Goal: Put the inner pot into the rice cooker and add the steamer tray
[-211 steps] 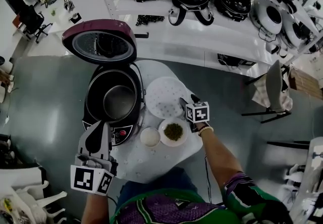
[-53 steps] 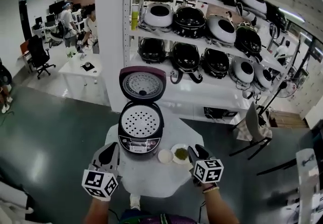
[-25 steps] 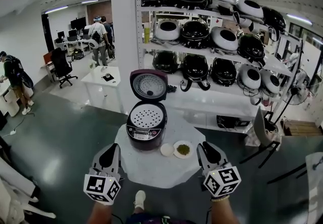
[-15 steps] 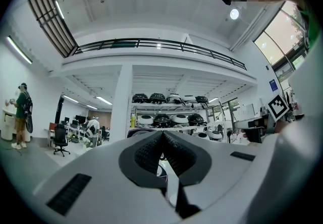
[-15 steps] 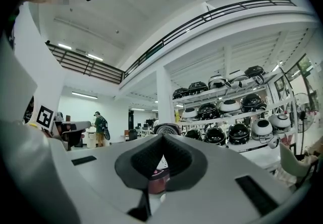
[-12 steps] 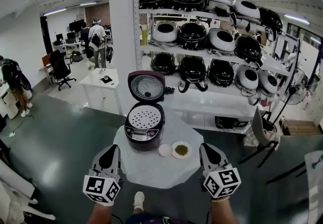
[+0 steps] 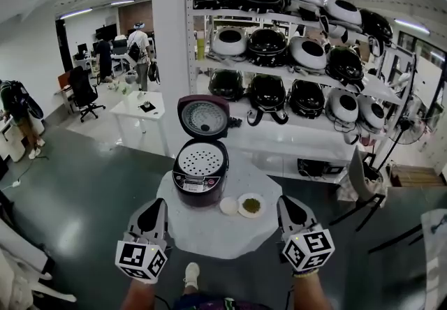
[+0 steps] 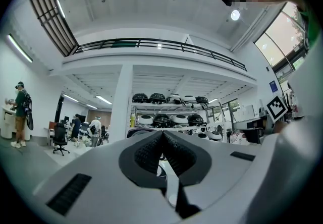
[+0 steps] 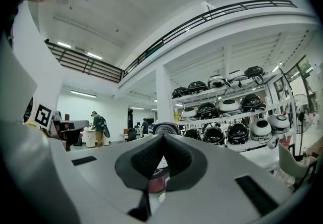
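Observation:
The maroon rice cooker [image 7: 199, 177] stands on the far side of the round white table [image 7: 207, 230] with its lid [image 7: 202, 118] raised. The white perforated steamer tray [image 7: 200, 160] lies in its mouth and hides the inner pot. My left gripper [image 7: 152, 216] and right gripper [image 7: 287, 210] hover at the table's near edge, one on each side, well short of the cooker. Both are shut with nothing between the pads. In the right gripper view the cooker [image 9: 157, 184] shows just behind the shut jaws [image 9: 161, 142]. The left gripper [image 8: 162, 138] also shows its pads pressed together.
A small white bowl [image 7: 228, 206] and a plate of green grains [image 7: 251, 205] sit right of the cooker. Behind the table a white shelf rack [image 7: 293, 57] carries several cookers. A chair [image 7: 360, 183] stands at the right, a small white table [image 7: 140, 109] and people at the far left.
Earlier the tray lay on the table beside the cooker with the bare pot showing; now it sits in the cooker. The view has drawn back. Over the last second both grippers stayed put.

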